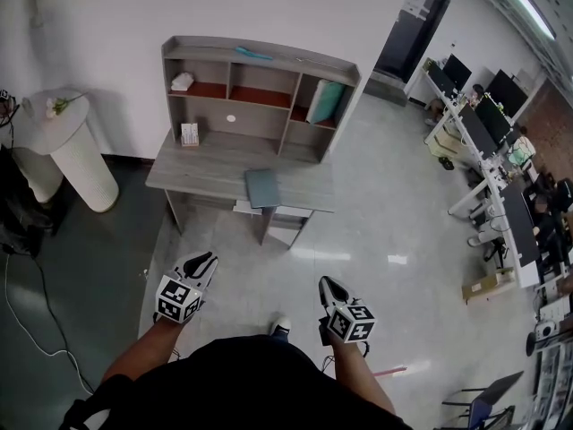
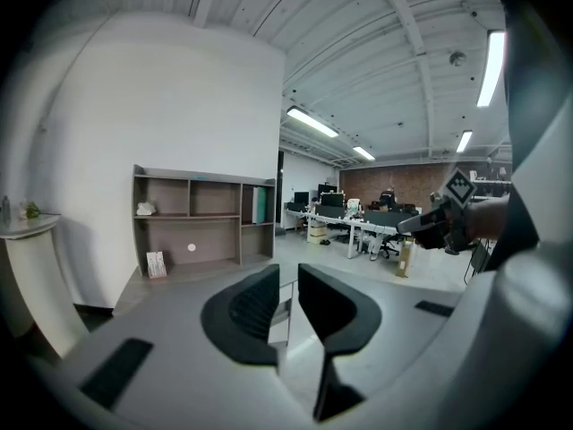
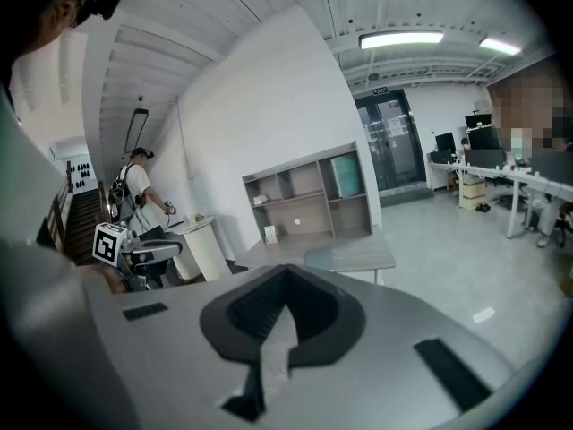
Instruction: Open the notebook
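Notebook (image 1: 262,187), grey-green and closed, lies flat on the grey bench (image 1: 197,170), near its front edge and right of the middle, with one corner reaching the edge. Behind it on the same bench stands a shelf unit (image 1: 260,61) with open compartments. A teal folder (image 1: 324,102) leans in the right-hand compartment, a white bundle (image 1: 182,81) sits in the upper left one, and a small card (image 1: 189,133) stands on the bench below that. A round white pedestal (image 1: 79,161) stands on the floor to the left of the bench, with a small sprig of flowers on its top. Rows of office desks with monitors (image 1: 491,125) run along the far right of the room. The person stands on the pale floor well apart from the bench and holds both grippers out in front of the body, pointing towards it. The left gripper (image 1: 204,260) has its fingers (image 2: 251,307) standing a little apart, with a narrow gap and nothing in it. The right gripper (image 1: 327,283) has its fingers (image 3: 313,307) brought together so that the tips meet, and they grip nothing. Neither gripper touches the notebook or the bench. In the right gripper view another person (image 3: 136,195) stands beside the pedestal.
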`<move>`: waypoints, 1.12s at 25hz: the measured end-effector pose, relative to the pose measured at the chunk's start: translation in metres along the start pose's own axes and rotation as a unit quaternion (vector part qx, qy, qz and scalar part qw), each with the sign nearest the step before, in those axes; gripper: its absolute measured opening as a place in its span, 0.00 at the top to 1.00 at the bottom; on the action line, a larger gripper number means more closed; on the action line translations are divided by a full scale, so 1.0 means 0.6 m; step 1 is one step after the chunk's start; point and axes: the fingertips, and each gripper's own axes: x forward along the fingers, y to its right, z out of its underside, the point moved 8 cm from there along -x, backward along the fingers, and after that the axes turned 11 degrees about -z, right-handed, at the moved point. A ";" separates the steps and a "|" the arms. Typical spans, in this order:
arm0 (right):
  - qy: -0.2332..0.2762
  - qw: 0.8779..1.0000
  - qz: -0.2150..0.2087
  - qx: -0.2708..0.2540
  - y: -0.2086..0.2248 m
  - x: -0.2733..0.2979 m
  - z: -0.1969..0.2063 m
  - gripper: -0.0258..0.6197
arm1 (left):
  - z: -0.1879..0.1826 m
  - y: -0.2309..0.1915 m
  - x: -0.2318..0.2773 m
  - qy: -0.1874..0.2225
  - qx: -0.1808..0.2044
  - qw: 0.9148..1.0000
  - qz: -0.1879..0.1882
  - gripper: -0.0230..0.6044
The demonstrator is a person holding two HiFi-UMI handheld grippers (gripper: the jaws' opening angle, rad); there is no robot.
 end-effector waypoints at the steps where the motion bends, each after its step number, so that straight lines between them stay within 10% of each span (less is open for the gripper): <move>1: 0.000 1.000 -0.002 0.000 0.010 0.002 -0.002 0.96 | -0.002 0.004 0.008 -0.001 0.000 1.000 -0.001 0.85; 28: -0.042 0.997 -0.063 0.003 0.278 0.105 -0.083 0.96 | -0.052 0.083 0.243 -0.033 -0.010 0.998 -0.043 0.85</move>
